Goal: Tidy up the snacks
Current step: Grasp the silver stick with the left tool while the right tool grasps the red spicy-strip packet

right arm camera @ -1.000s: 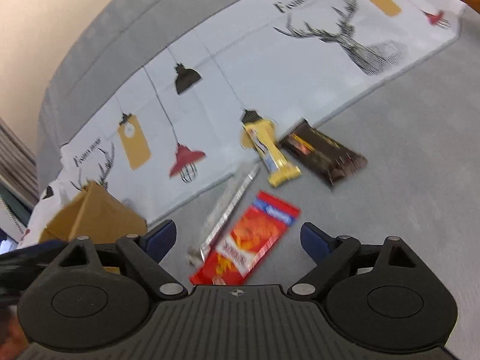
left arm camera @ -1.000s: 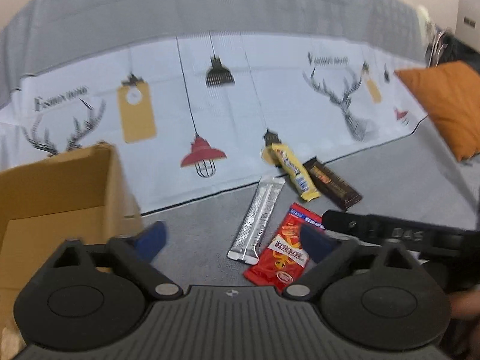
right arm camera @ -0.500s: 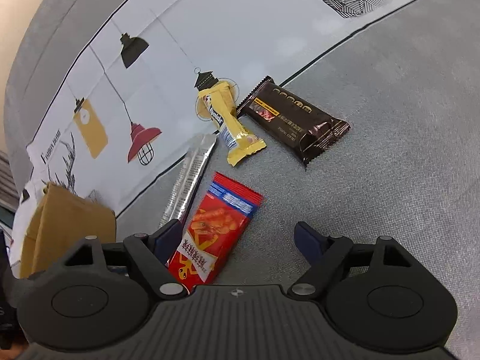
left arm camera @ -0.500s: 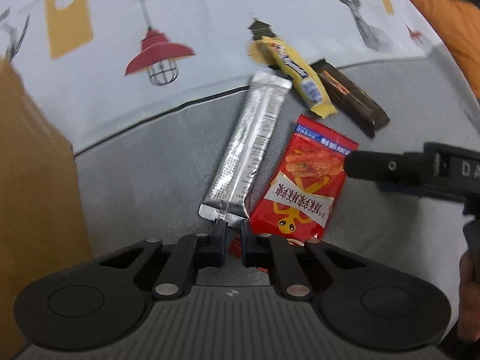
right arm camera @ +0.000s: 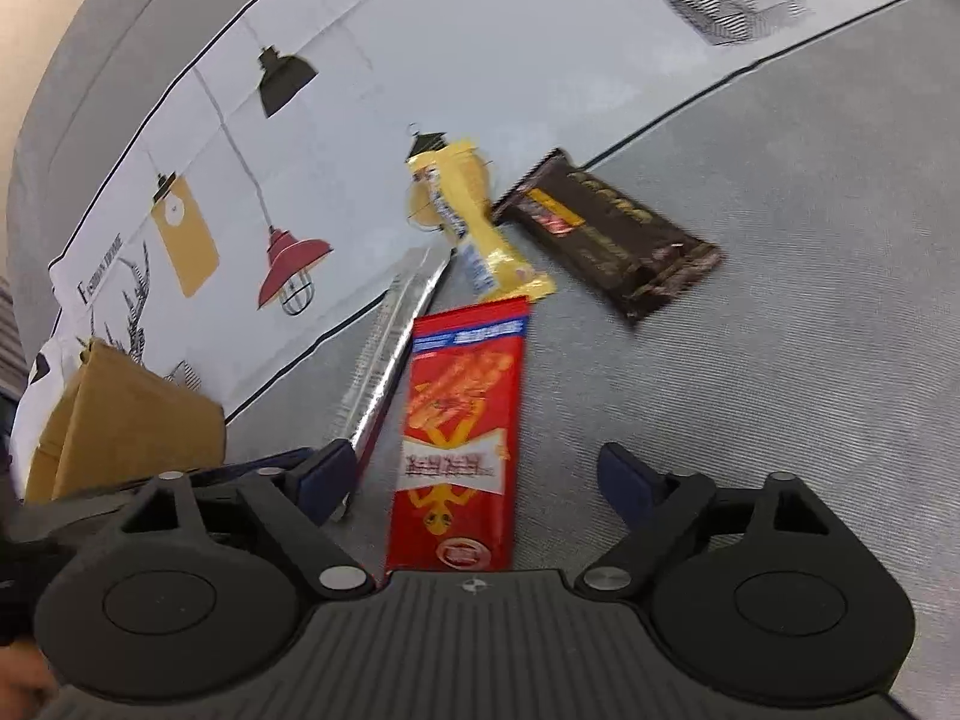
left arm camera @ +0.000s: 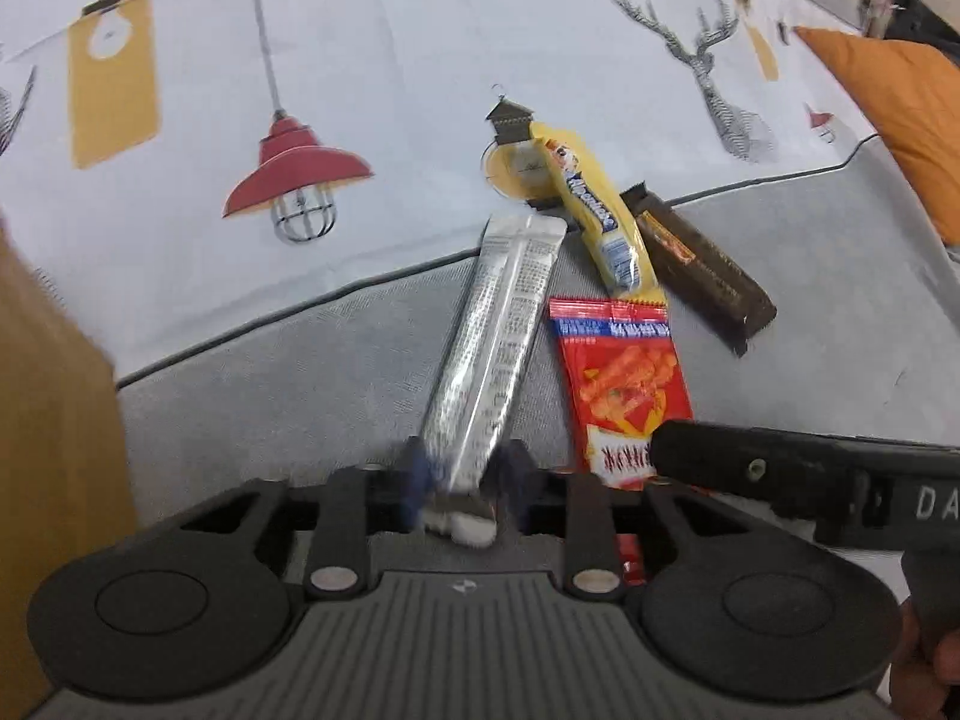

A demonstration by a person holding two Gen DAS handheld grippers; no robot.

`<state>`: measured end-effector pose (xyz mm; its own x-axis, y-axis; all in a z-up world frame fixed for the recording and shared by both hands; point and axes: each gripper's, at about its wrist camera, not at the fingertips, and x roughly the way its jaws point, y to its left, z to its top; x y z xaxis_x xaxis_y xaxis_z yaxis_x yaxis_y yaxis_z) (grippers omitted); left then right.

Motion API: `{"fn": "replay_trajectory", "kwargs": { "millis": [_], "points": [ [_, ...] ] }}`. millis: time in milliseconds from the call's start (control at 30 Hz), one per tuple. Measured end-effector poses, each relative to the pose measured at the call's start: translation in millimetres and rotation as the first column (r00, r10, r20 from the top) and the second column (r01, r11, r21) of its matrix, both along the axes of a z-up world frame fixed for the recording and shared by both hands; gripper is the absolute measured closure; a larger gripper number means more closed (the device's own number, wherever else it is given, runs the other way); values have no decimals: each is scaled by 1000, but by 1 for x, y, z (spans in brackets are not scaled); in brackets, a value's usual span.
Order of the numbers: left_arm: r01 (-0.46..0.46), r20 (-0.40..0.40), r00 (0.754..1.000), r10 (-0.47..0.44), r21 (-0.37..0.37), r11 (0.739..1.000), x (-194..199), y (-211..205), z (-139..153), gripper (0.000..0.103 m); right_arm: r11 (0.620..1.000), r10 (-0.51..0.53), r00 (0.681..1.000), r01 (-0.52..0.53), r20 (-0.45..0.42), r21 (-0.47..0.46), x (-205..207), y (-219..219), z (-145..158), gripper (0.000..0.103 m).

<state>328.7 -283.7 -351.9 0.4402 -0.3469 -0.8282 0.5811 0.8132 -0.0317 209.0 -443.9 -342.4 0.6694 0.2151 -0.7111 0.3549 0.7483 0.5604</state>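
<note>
Several snacks lie on a grey sofa seat. My left gripper [left arm camera: 465,474] is shut on the near end of a long silver stick pack [left arm camera: 492,336], also in the right wrist view [right arm camera: 390,342]. My right gripper [right arm camera: 480,474] is open with its fingers on either side of a red snack packet [right arm camera: 459,438], which also shows in the left wrist view [left arm camera: 621,378]. A yellow candy bar [left arm camera: 600,222] [right arm camera: 480,240] and a dark brown chocolate bar [left arm camera: 699,267] [right arm camera: 612,240] lie beyond them.
A cardboard box [left arm camera: 54,408] [right arm camera: 126,426] stands at the left. A white printed cloth [left arm camera: 360,90] covers the sofa behind the snacks. An orange cushion [left arm camera: 900,114] lies at the far right. The right gripper's body [left arm camera: 810,474] reaches in from the right.
My left gripper dropped down and closed onto the end of the silver stick pack. My right gripper came down lower, with its open fingers straddling the red packet.
</note>
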Motion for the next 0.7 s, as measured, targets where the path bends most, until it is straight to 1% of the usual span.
{"fn": "replay_trajectory", "kwargs": {
  "millis": [33,100,200,267,333,367,400,433,467,500,567,600,633,700],
  "points": [
    [-9,-3,1000,9,4,1000,3,0,-2,64,1000,7,1000,-7,4,-17,4,3,-1,9],
    [-43,-36,998,42,-33,999,10,4,-2,64,999,5,1000,-4,17,-54,10,5,-2,9],
    [-64,-63,996,61,-50,997,15,6,-1,69,994,26,999,-21,38,-111,19,8,-5,8],
    [-84,-76,994,80,-43,996,16,11,2,73,988,48,998,-40,48,-147,24,11,-6,6],
    [-93,-53,994,92,-13,996,10,14,4,73,974,84,995,-72,47,-217,29,18,-6,8],
    [-98,-45,994,98,-1,995,7,14,4,73,963,99,994,-86,38,-257,31,23,-6,13],
    [-104,-46,993,105,11,994,4,16,5,73,937,130,991,-119,14,-329,34,32,-5,20],
    [-112,-48,992,113,25,993,1,18,6,73,890,167,986,-160,-20,-427,35,44,-3,42],
    [-116,-51,992,117,39,993,-3,20,7,73,862,202,979,-190,-24,-470,34,51,0,47],
    [-115,-60,991,118,51,992,-8,22,8,73,863,222,975,-208,-23,-461,32,54,2,48],
    [-102,-69,992,106,62,993,-19,23,11,73,889,231,973,-219,-20,-401,28,48,4,54],
    [-93,-67,993,97,63,994,-25,24,12,73,895,219,975,-210,-22,-392,25,43,7,83],
    [-79,-61,995,83,66,995,-31,22,12,71,901,207,978,-200,-22,-385,21,36,11,90],
    [-51,-43,998,55,78,996,-35,17,9,71,919,188,982,-170,16,-356,10,23,19,90]
  ]
}}
